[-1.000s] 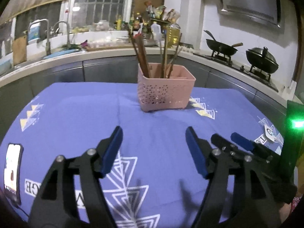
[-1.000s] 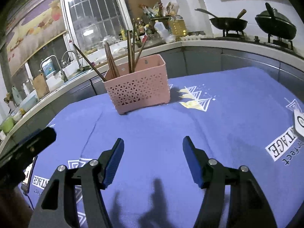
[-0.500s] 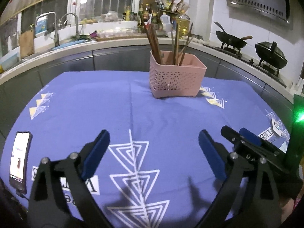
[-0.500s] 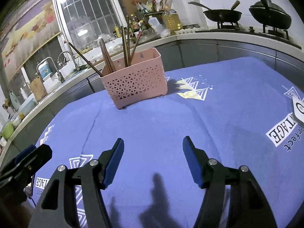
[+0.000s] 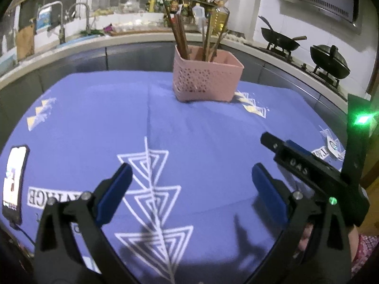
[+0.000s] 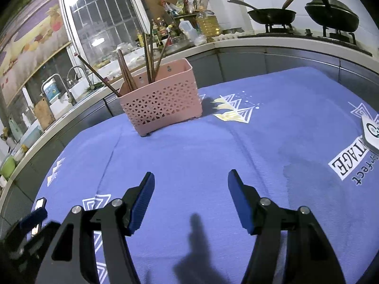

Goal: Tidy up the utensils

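Observation:
A pink perforated basket (image 5: 206, 80) stands at the far side of the blue tablecloth (image 5: 189, 137). Several brown chopsticks (image 5: 180, 35) stand upright in it. The basket also shows in the right wrist view (image 6: 163, 99) with its chopsticks (image 6: 125, 71). My left gripper (image 5: 189, 182) is open and empty, low over the near cloth, well short of the basket. My right gripper (image 6: 190, 189) is open and empty, also over the near cloth. The right gripper's body (image 5: 308, 165) shows at the right of the left wrist view.
A phone (image 5: 13, 182) lies at the cloth's left edge. A small white tag (image 6: 372, 132) lies at the right edge. A kitchen counter with a sink tap (image 5: 61, 23), bottles and two woks (image 5: 281, 40) curves behind the table.
My left gripper has pulled back from the basket and its jaws have opened wider. My right gripper has held nearly still, drifting back slightly.

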Available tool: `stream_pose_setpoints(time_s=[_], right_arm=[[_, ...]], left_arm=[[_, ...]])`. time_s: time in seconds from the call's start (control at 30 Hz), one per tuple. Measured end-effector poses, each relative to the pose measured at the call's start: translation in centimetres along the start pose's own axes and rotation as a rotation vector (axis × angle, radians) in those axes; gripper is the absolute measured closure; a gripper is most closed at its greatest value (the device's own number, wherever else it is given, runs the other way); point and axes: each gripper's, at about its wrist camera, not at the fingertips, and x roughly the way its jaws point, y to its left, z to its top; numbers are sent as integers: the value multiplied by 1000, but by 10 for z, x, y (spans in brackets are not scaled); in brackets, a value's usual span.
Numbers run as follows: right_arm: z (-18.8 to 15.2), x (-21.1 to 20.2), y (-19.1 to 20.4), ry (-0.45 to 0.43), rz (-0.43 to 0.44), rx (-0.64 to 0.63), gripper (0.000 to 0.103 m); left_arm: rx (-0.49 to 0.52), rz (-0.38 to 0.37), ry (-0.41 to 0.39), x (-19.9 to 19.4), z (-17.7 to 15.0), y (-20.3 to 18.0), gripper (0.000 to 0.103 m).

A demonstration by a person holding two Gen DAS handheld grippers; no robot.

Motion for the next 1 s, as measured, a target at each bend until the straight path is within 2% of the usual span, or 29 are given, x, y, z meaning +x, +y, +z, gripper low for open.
stream_pose_setpoints(time_s=[0.17, 0.33, 0.47, 0.73, 1.0], right_arm=[[0, 0, -2, 0, -1, 7, 38], [-1, 0, -1, 1, 2, 1, 38], [0, -2, 0, 3, 7, 1, 38], [5, -27, 6, -24, 41, -13, 38], [14, -53, 13, -62, 88, -43, 37]], left_arm=[[6, 53, -27, -10, -3, -2, 6], [-17, 51, -76, -21, -4, 2, 6], [21, 102, -110, -27, -1, -2, 6], [183, 212, -254, -46, 27, -18, 6], [152, 211, -323, -59, 68, -10, 6]])
